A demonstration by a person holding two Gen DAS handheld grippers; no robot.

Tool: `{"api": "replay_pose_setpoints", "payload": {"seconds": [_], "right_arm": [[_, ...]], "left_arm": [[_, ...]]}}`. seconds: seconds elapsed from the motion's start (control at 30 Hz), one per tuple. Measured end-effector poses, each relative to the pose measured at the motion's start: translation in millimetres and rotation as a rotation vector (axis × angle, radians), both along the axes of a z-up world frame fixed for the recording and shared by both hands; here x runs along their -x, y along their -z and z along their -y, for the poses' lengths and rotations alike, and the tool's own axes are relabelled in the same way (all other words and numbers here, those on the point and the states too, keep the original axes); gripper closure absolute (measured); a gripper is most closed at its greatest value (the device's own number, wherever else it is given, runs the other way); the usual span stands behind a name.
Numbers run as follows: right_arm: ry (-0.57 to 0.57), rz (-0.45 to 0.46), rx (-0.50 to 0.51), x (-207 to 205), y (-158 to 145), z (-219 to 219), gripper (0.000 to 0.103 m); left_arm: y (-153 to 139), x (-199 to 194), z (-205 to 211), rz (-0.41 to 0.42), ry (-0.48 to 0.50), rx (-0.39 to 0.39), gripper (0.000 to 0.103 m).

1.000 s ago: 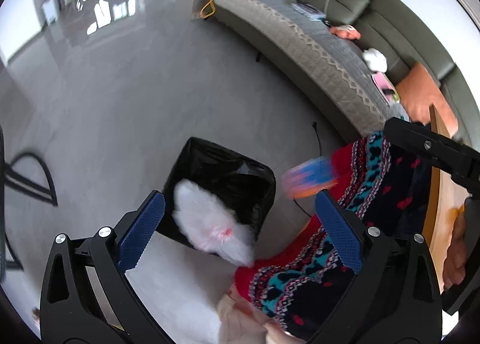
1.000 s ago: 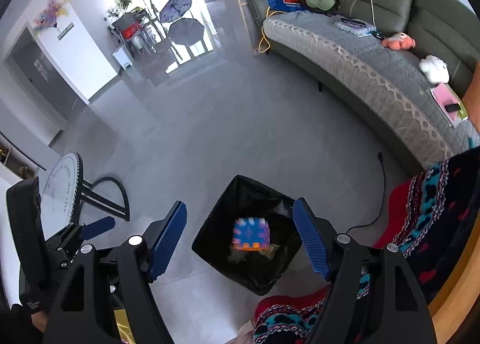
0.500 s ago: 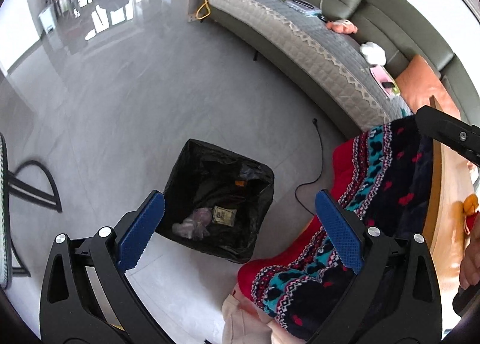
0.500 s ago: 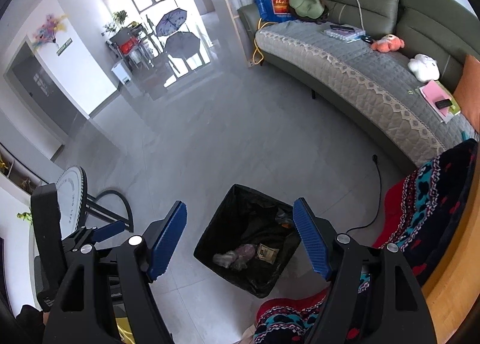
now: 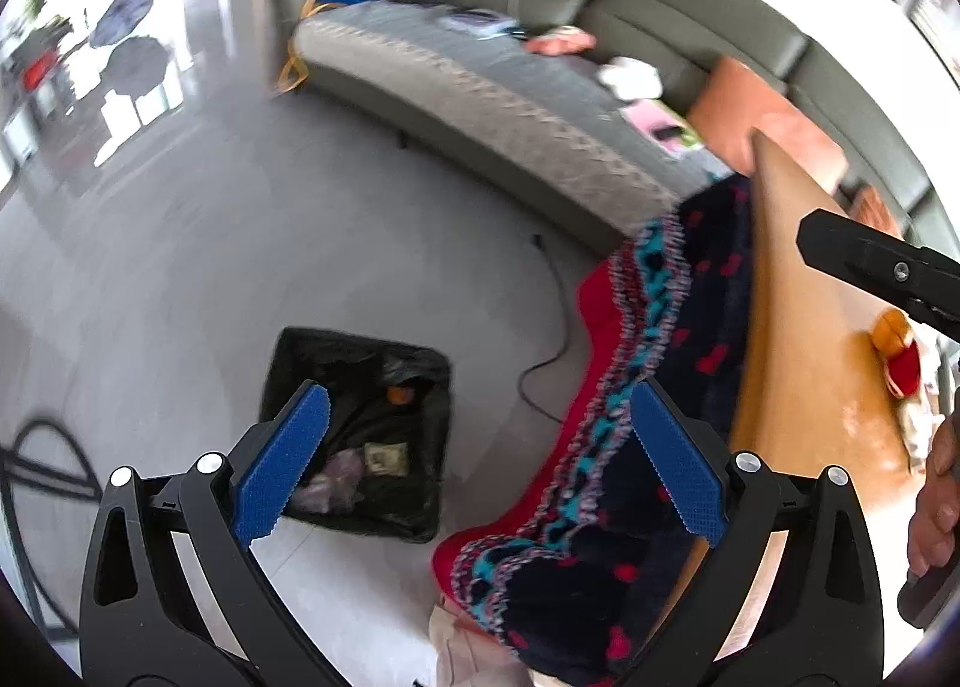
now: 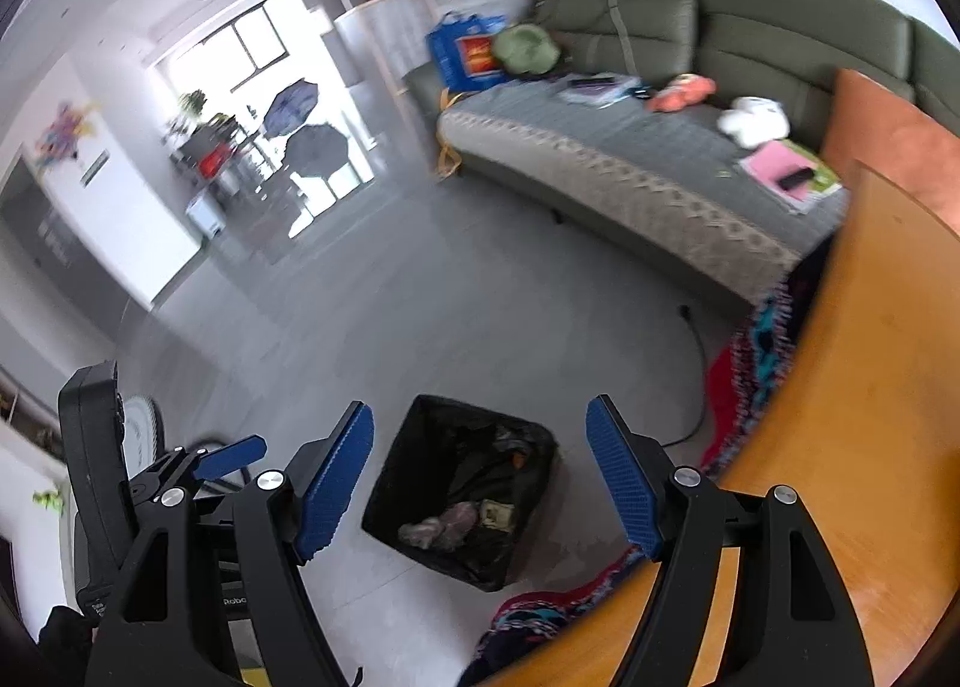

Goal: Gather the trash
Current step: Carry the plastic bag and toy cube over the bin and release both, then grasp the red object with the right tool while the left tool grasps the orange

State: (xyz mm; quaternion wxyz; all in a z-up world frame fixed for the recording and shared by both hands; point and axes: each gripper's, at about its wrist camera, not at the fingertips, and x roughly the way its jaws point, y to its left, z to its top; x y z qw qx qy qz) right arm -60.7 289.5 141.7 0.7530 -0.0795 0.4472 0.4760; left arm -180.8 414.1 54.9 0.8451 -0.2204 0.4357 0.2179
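A black-lined trash bin (image 5: 282, 363) stands on the grey floor and holds crumpled wrappers (image 5: 336, 477) and other scraps. It also shows in the right wrist view (image 6: 396, 483), with the trash (image 6: 444, 525) at its bottom. My left gripper (image 5: 474, 465) is open and empty, held above the bin and the patterned blanket (image 5: 660, 339). My right gripper (image 6: 480, 483) is open and empty, high above the bin. The left gripper (image 6: 228, 456) shows at the left of the right wrist view.
A wooden table (image 5: 798, 363) with a patterned blanket over its edge is at the right, with red and orange items (image 5: 897, 345) on it. A grey-green sofa (image 6: 630, 147) with loose things runs along the back. A black cable (image 5: 552, 339) lies on the floor.
A white wad and a colourful wrapper fell into the bin and lie inside. Both grippers have lifted and swung right toward the table.
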Motion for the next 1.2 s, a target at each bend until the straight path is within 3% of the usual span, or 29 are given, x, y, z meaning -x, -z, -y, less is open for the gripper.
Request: {"api": "replay_pose_setpoints", "payload": {"seconds": [0.6,1.1,1.2], "right_arm": [[0.407,0.011,-0.020,-94,-5,206,0.026],[0.598,-0.011,0.048,-155,29,315,0.027],[0.615,-0.026,0.062,-167,40,329,0.034]], "left_arm": [[-20,-135,164,0.032,0.387,0.004,0.006],[-7,-209,251,0.038,0.544,0.039,0.006],[-3,-220,256,0.030,0.554,0.049,0.006]]}}
